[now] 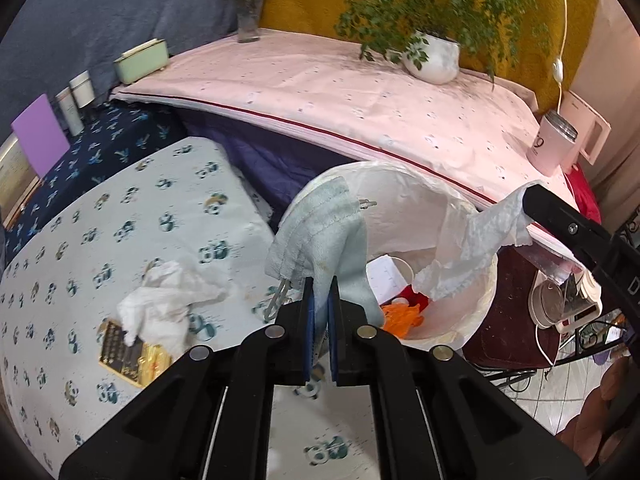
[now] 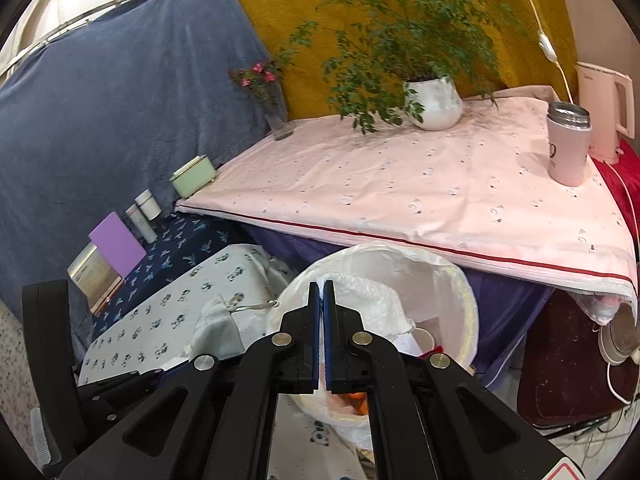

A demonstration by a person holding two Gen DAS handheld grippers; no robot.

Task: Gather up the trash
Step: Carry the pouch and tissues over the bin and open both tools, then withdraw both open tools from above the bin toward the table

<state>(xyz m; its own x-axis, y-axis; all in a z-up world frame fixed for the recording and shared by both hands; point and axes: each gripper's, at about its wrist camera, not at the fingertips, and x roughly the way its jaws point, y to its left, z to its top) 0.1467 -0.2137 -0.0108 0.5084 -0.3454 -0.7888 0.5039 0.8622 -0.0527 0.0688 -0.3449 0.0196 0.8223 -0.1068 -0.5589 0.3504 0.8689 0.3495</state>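
The left tongs (image 1: 320,292) pinch a face mask (image 1: 316,232) at the bin (image 1: 476,300) rim; the right tongs (image 2: 322,292) pinch a tissue (image 2: 368,300) over the bin mouth. The mask could snag the rim and fall outside. A crumpled tissue (image 1: 164,300) and gold wrapper (image 1: 128,356) remain on the panda-print counter (image 1: 120,216), well apart from the bin.

A mustard-yellow cloth backdrop (image 2: 400,8) fills the upper centre, a slate-blue hanging blanket (image 2: 120,120) the upper left. Below them lies a pink-clothed worktop (image 2: 400,184). Pale tiled floor (image 1: 560,392) shows at lower right.
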